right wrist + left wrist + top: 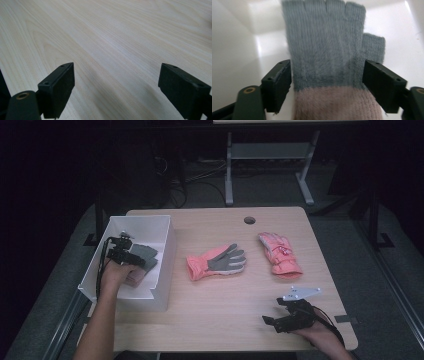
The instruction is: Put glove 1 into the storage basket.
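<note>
A knitted fingerless glove, grey with a pale pink cuff, lies flat on the floor of a white box at the table's left. My left gripper is down inside the box. In the left gripper view the left gripper stands open, with one jaw on each side of the glove at the line where grey meets pink. The fabric is spread flat, not pinched. Near the table's front right edge my right gripper is held open, and the right gripper has only bare wood between its jaws.
A coral glove with a grey palm lies at the table's middle. A pink padded glove lies to its right. A cable hole sits near the far edge. Bare wood stretches between the gloves and the front edge.
</note>
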### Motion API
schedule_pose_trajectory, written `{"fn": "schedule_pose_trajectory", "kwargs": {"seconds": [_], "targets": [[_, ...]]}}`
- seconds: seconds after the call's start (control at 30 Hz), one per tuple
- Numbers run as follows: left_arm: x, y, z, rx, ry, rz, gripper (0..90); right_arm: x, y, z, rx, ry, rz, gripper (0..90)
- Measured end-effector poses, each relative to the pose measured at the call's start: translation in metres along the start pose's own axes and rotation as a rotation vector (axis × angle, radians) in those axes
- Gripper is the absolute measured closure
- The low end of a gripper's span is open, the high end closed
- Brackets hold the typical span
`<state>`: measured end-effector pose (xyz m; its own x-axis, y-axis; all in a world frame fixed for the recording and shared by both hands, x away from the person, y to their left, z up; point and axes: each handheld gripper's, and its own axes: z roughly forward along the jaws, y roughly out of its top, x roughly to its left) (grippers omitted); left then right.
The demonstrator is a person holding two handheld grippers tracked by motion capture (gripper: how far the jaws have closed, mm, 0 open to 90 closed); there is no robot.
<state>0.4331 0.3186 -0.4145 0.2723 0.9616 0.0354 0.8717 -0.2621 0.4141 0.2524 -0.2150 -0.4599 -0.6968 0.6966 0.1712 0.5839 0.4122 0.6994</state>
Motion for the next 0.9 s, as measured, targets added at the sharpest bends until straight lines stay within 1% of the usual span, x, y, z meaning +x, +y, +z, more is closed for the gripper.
{"fn": "schedule_pose_trajectory", "kwargs": {"seconds": [0.03, 0.1, 0.17, 0.27, 0.3, 0.37, 0.47, 0.5, 0.53, 0.6, 0.67, 0.7, 0.73, 0.83, 0.9], "targets": [[-0.001, 0.001, -0.003, -0.009, 0.005, 0.001, 21.7, 0.000, 0.000, 0.000, 0.001, -0.001, -0.002, 13.3], [-0.002, 0.002, -0.009, -0.045, 0.008, 0.001, 20.3, 0.000, 0.000, 0.000, 0.000, 0.000, -0.001, 13.3], [-0.002, 0.005, -0.017, -0.051, 0.002, 0.011, 18.9, 0.001, 0.000, 0.000, -0.003, 0.003, 0.000, 13.3], [-0.001, 0.007, -0.029, -0.092, -0.033, 0.011, 18.8, 0.001, 0.001, 0.001, -0.002, 0.003, -0.006, 13.3], [0.000, 0.007, -0.034, -0.115, -0.047, 0.012, 17.9, 0.001, 0.001, 0.001, 0.002, 0.002, -0.001, 13.3], [0.000, 0.007, -0.043, -0.140, -0.083, 0.017, 17.8, 0.001, 0.001, 0.001, 0.002, 0.003, -0.003, 13.3], [-0.002, 0.007, -0.054, -0.182, -0.131, 0.039, 17.3, 0.001, 0.000, 0.002, 0.005, 0.003, -0.003, 13.3], [-0.004, 0.008, -0.058, -0.196, -0.143, 0.054, 17.3, 0.001, 0.001, 0.002, 0.006, 0.002, -0.002, 13.3], [-0.005, 0.008, -0.060, -0.200, -0.154, 0.063, 17.3, 0.002, 0.000, 0.002, 0.007, 0.003, 0.001, 13.3], [-0.010, 0.009, -0.067, -0.222, -0.192, 0.092, 17.2, 0.002, 0.000, 0.002, 0.006, 0.002, -0.008, 13.3], [-0.016, 0.010, -0.072, -0.232, -0.210, 0.114, 17.2, 0.002, 0.001, 0.002, 0.007, 0.003, -0.008, 13.3], [-0.020, 0.011, -0.075, -0.238, -0.220, 0.123, 17.2, 0.002, 0.001, 0.003, 0.010, 0.004, -0.002, 13.3], [-0.023, 0.012, -0.078, -0.248, -0.232, 0.134, 17.2, 0.002, 0.001, 0.003, 0.007, 0.001, -0.010, 13.3], [-0.037, 0.016, -0.085, -0.271, -0.268, 0.164, 18.1, 0.002, 0.001, 0.002, 0.005, 0.000, -0.010, 13.3], [-0.046, 0.019, -0.088, -0.271, -0.301, 0.178, 20.2, 0.002, 0.001, 0.002, 0.005, 0.000, -0.009, 13.3]]}}
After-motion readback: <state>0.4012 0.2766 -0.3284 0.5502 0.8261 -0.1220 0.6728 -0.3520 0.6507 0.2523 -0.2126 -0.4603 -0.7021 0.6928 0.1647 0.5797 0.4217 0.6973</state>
